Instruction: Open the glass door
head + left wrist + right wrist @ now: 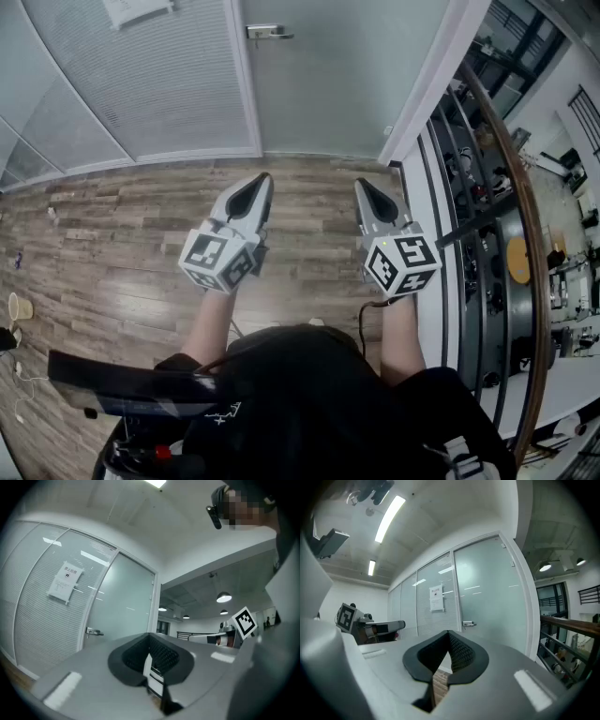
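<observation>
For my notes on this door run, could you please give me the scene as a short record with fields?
door: frosted glass, closed
handle: at the door's left edge in the head view, untouched
left gripper: shut, empty, short of the door
right gripper: shut, empty, short of the door
floor: wood planks
railing: to the right

Ceiling strip lights shine bright; edges bend, corners go dark
</observation>
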Demonstrator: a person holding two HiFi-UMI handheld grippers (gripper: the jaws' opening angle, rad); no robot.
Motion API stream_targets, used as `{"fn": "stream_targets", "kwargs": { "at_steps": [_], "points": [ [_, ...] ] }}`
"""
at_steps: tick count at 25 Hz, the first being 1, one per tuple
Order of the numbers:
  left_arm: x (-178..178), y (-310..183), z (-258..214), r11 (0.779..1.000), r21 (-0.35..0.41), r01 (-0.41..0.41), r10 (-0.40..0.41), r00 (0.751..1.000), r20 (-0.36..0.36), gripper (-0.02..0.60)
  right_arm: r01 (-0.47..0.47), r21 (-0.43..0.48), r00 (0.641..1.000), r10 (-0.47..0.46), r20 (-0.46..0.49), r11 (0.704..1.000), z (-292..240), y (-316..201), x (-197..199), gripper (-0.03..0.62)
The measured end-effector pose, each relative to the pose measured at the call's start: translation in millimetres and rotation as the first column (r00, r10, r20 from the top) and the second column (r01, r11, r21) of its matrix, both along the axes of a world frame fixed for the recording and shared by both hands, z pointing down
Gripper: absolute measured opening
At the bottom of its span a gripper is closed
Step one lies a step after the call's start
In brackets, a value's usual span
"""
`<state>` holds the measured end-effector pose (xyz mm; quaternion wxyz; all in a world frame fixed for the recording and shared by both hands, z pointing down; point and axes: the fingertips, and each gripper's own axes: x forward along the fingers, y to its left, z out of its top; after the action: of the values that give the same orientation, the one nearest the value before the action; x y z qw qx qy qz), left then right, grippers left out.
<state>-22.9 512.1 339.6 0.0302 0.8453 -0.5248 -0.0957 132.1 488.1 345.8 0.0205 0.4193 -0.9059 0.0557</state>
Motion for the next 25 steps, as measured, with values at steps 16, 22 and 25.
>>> {"fn": "stream_targets", "kwargs": {
  "at_steps": [16, 22, 25],
  "points": [
    [7.1, -5.6, -2.2, 1.000, 0.007, 0.004, -0.004, 1.000, -0.010, -0.002, 0.013, -0.011, 0.999, -0.013, 0.040, 1.000, 0.0, -5.4, 8.9, 0.002],
    [11.7, -6.1, -1.3, 1.000, 0.003, 0.004, -0.004, 1.000, -0.016, -0.002, 0.015, -0.014, 0.998, -0.014, 0.061, 1.000, -0.2, -7.9, 15.0, 0.002],
    [14.9, -7.3, -0.3, 1.000, -0.002, 0.005, -0.005, 1.000, -0.014, -0.002, 0.024, -0.016, 0.998, -0.023, 0.061, 1.000, 0.9, -8.7, 15.9, 0.002]
  ]
}}
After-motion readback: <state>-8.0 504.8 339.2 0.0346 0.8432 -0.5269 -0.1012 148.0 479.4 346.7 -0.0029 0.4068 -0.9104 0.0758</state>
